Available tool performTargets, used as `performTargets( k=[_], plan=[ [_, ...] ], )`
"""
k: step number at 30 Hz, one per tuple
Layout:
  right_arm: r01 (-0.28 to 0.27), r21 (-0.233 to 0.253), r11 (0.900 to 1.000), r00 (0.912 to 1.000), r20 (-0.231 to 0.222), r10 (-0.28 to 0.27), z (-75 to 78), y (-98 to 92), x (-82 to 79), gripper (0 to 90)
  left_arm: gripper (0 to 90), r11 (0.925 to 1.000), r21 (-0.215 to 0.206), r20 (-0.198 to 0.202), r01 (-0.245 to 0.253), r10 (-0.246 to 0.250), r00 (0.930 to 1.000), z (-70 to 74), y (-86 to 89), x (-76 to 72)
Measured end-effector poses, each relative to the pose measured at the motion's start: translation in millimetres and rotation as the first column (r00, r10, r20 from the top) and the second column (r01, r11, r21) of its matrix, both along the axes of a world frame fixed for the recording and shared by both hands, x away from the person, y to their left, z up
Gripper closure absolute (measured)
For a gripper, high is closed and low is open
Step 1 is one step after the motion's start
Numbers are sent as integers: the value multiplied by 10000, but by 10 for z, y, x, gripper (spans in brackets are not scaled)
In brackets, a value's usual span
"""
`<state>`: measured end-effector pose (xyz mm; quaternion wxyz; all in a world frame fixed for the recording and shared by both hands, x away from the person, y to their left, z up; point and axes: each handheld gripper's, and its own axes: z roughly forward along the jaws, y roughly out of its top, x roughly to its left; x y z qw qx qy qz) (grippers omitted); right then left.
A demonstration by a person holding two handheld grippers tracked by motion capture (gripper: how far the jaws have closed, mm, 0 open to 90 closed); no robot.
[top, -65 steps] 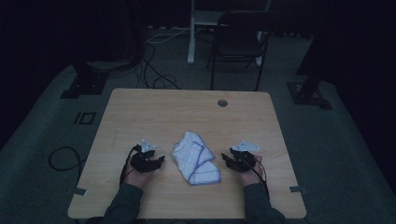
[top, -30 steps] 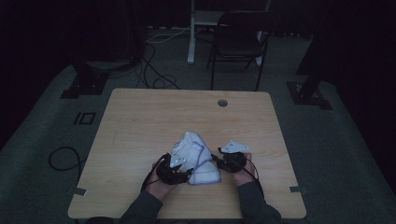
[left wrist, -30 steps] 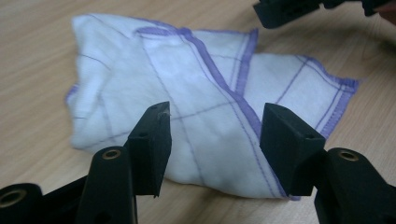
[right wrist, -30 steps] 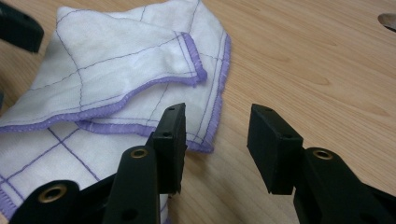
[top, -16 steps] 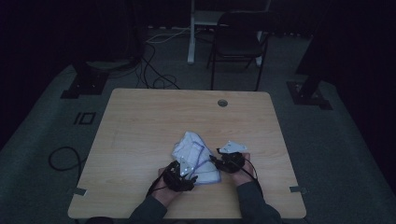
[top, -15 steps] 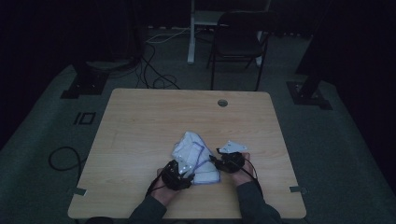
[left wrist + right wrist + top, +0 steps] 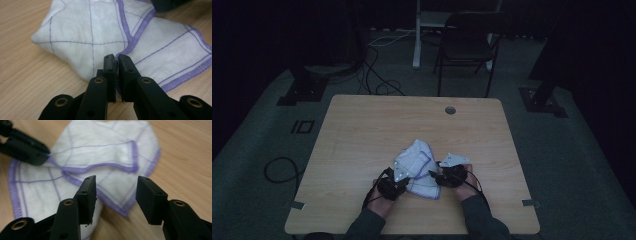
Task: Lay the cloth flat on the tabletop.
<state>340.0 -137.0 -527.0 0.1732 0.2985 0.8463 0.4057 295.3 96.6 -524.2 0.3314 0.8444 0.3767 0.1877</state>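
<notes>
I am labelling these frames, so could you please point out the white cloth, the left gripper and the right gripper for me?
white cloth (image 7: 80,35), left gripper view: on its plain upper panel.
left gripper (image 7: 116,63), left gripper view: midway between its closed tips, at the cloth's edge.
right gripper (image 7: 116,195), right gripper view: midway between its parted tips.

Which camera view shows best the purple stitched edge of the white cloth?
The left gripper view: the cloth lies close and sharp, its purple edge clear above the left hand-held gripper, shut on the cloth. The right gripper view shows the edge slightly blurred beyond the open right hand-held gripper. The high view is dim and distant.
</notes>
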Motion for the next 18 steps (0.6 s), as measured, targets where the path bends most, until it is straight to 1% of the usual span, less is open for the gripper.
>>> performTargets(
  k=[1, 2, 3, 5, 6, 7, 8, 10, 12, 14, 15, 16, 17, 18],
  plan=[
    [-158, -36, 9999, 9999, 3, 158, -11, 27, -6, 505, 864, 10000, -16, 7, -26, 26, 10000, 3, 7, 2],
    [-539, -115, 9985, 9985, -105, 537, -34, 85, -19, 496, 869, 10000, -26, 26, -35, 35, 10000, 4, 10, 4],
    [-539, -115, 9985, 9985, -105, 537, -34, 85, -19, 496, 869, 10000, -51, 31, -40, 40, 10000, 7, 14, 5],
    [-740, -303, 9968, 9972, -89, 738, -56, 141, -20, 503, 872, 10000, -41, 71, -53, 53, 10000, 14, 21, 3],
    [-833, -328, 9960, 9964, -187, 828, -77, 176, 1, 541, 875, 10000, -35, 90, -45, 45, 9999, 17, 25, 4],
    [-833, -328, 9960, 9964, -187, 828, -77, 176, 1, 541, 875, 10000, -28, 123, -45, 45, 9999, 22, 33, 4],
    [-860, -370, 9956, 9961, -241, 852, -86, 187, 16, 585, 876, 10000, -24, 142, -70, 70, 9999, 28, 43, 3],
    [-843, -441, 9955, 9963, -186, 835, -88, 197, 33, 722, 877, 9999, -47, 179, -122, 122, 9998, 36, 62, 6],
    [-631, -490, 9968, 9980, -99, 627, -67, 192, 44, 839, 879, 9998, -69, 194, -204, 205, 9996, 47, 92, 12],
    [-429, -450, 9981, 9990, 88, 434, -32, 169, 43, 859, 880, 9995, -71, 222, -292, 294, 9993, 59, 134, 26],
    [-279, -342, 9990, 9994, 194, 286, 8, 130, 47, 865, 880, 9992, -97, 249, -396, 398, 9989, 70, 168, 35],
    [-188, -307, 9994, 9994, 277, 196, 25, 112, 50, 869, 881, 9992, -97, 249, -396, 398, 9989, 70, 168, 35],
    [-188, -307, 9994, 9994, 277, 196, 25, 112, 50, 869, 881, 9989, -120, 275, -457, 460, 9986, 78, 189, 40],
    [-89, -338, 9994, 9992, 376, 102, 41, 93, 54, 870, 881, 9984, -163, 308, -534, 539, 9981, 89, 214, 45]
  ],
)
